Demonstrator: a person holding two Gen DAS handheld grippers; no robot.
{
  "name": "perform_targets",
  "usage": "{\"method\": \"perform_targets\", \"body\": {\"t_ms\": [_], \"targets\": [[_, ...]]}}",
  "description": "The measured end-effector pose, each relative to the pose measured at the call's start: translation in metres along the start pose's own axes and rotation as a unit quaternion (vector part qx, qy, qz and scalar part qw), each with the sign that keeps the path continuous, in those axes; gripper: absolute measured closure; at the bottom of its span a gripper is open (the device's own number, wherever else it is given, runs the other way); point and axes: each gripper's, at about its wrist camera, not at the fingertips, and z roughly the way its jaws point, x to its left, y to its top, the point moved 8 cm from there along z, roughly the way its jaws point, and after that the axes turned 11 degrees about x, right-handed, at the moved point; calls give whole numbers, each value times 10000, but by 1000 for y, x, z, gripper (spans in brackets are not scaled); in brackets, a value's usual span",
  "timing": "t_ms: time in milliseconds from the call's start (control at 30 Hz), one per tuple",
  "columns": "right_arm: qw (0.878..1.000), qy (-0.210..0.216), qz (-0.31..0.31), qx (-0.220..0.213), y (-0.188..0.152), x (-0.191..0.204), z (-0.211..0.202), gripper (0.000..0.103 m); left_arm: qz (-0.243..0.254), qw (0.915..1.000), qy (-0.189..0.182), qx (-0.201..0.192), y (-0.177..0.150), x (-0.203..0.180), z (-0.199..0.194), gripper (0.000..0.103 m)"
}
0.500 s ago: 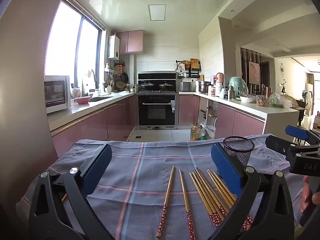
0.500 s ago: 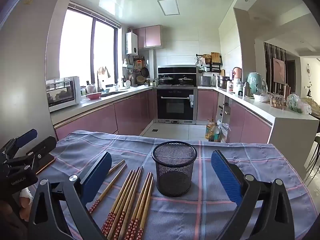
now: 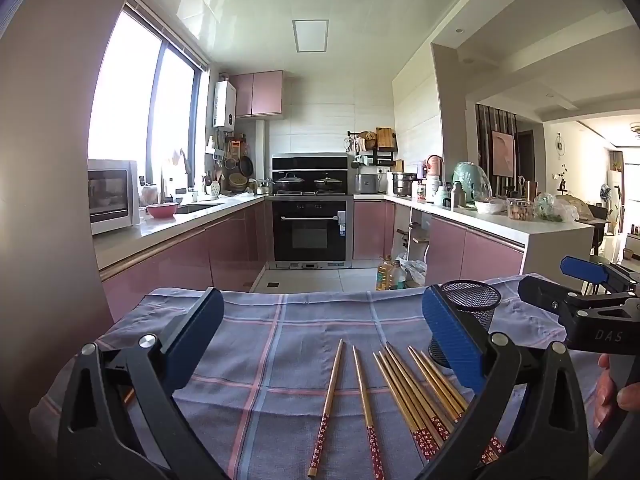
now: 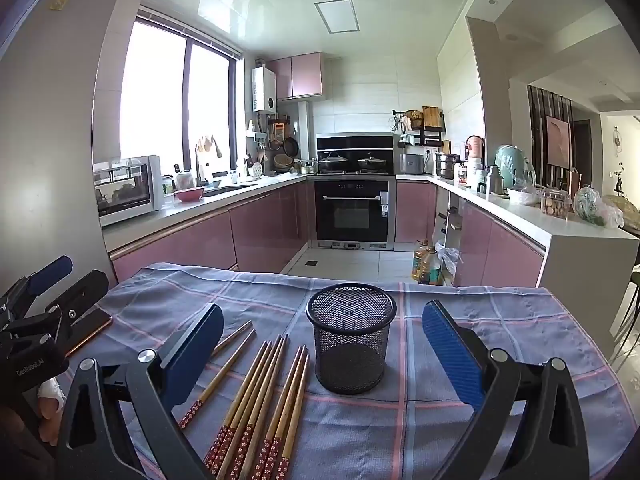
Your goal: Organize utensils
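Two tools, left (image 3: 318, 334) and right (image 4: 320, 344), hung over the bench (image 4: 500, 432) with jaws wide apart, gripping nothing. Chopsticks (image 4: 256, 400) lay loose on the checked cloth (image 3: 256, 344), red ends nearest. Mesh cup (image 4: 351, 338) stood upright just beside them, on their right.

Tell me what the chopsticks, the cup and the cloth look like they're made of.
Chopsticks: probably bamboo or wood, tan with visible grain, red flower-patterned ends that look lacquered or printed.
Cup: black wire mesh, likely metal, see-through walls with a solid rim.
Cloth: woven fabric, greyish blue with pink and pale stripes, matte and slightly wrinkled.
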Motion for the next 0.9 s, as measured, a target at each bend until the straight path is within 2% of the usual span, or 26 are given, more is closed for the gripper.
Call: {"method": "perform_targets", "body": {"t_ms": [467, 900], "targets": [[9999, -71, 22, -149, 3, 1, -5, 7, -21, 10000, -33, 21, 2, -1, -2, 5], [9993, -165, -5, -321, 2, 3, -10, 7, -126, 9999, -17, 69, -2, 0, 11, 5]]}}
